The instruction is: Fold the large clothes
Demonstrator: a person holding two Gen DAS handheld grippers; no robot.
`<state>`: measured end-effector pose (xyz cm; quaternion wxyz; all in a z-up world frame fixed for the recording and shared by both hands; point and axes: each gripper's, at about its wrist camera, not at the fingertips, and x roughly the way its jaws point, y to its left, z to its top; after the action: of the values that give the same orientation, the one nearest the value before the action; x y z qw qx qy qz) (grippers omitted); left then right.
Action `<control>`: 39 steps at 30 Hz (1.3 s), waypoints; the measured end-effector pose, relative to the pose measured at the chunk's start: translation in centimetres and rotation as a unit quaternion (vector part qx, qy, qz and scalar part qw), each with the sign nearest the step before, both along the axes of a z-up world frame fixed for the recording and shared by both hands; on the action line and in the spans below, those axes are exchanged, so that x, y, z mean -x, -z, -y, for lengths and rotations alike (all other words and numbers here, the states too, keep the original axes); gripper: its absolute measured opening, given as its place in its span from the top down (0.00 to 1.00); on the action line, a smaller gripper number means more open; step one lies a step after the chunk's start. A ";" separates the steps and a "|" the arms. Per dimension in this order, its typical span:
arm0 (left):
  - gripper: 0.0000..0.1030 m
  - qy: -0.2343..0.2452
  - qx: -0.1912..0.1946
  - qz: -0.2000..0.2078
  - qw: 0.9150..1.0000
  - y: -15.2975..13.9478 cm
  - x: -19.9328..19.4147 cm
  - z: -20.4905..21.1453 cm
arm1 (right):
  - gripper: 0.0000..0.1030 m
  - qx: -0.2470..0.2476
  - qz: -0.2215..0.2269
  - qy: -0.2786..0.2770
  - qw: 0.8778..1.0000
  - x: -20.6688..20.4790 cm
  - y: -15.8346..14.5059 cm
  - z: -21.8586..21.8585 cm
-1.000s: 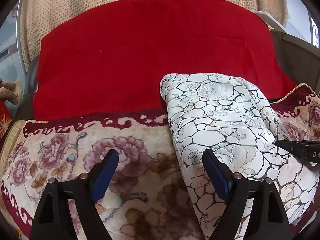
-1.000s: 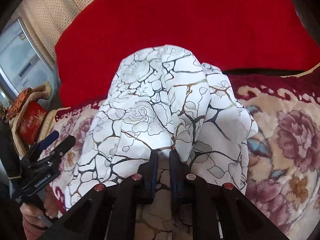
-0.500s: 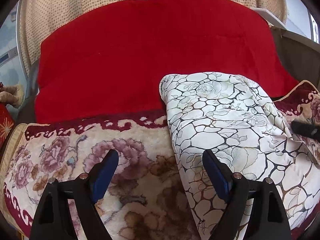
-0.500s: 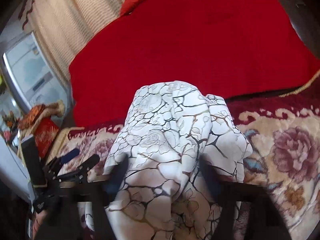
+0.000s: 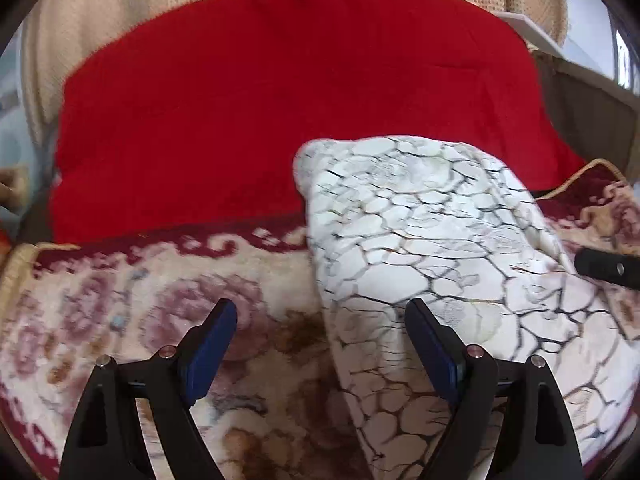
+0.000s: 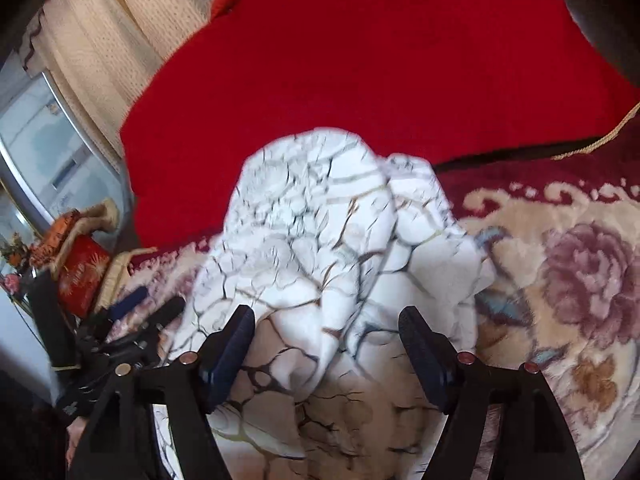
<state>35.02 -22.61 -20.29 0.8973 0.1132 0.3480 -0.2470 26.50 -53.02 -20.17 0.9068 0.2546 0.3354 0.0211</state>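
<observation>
on one floral blanket (image 5: 120, 312) lies one folded white garment (image 5: 420, 240) with a dark crackle print, its far end touching one red quilt (image 5: 280, 100); two grippers hover over it, left gripper (image 5: 320, 344) and right gripper (image 6: 326, 344) both spread wide, gripping nothing

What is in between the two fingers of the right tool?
In the right wrist view, the white crackle-print cloth lies in the gap of the right tool. Its fingers stand wide apart, not pinching it.
</observation>
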 end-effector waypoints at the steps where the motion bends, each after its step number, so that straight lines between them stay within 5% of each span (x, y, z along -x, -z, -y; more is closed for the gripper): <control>1: 0.16 0.006 0.009 -0.014 1.000 0.1 -0.2 -0.1 | 0.25 -0.001 0.004 0.005 1.000 0.3 -0.1 0.4; 4: 0.16 0.021 0.043 -0.065 0.997 0.4 -1.2 -0.8 | 0.25 -0.032 0.012 0.025 0.999 1.2 0.2 3.5; 8: 0.16 0.024 0.058 -0.084 0.994 0.4 -1.7 -1.0 | 0.25 -0.104 0.012 0.043 0.994 2.0 1.7 7.1; 18: 0.16 0.054 0.119 -0.188 0.974 2.0 -3.8 -1.5 | 0.21 -0.230 -0.006 0.002 0.973 1.0 6.2 9.9; 23: 0.16 0.051 0.109 -0.176 0.977 1.9 -3.6 -1.1 | 0.20 -0.277 -0.033 -0.016 0.960 -0.7 9.5 10.1; 34: 0.16 0.062 0.081 -0.146 0.984 1.4 -3.1 0.7 | 0.01 -0.260 0.009 -0.071 0.963 -4.5 8.9 5.7; 39: 0.16 0.063 0.061 -0.123 0.989 1.0 -2.8 1.7 | 0.02 -0.251 0.013 -0.073 0.965 -5.0 8.9 5.1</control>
<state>37.81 -24.28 -21.24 0.8356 0.0493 0.4319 -0.3358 31.54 -58.12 -29.03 0.8142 0.4485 0.3250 0.1740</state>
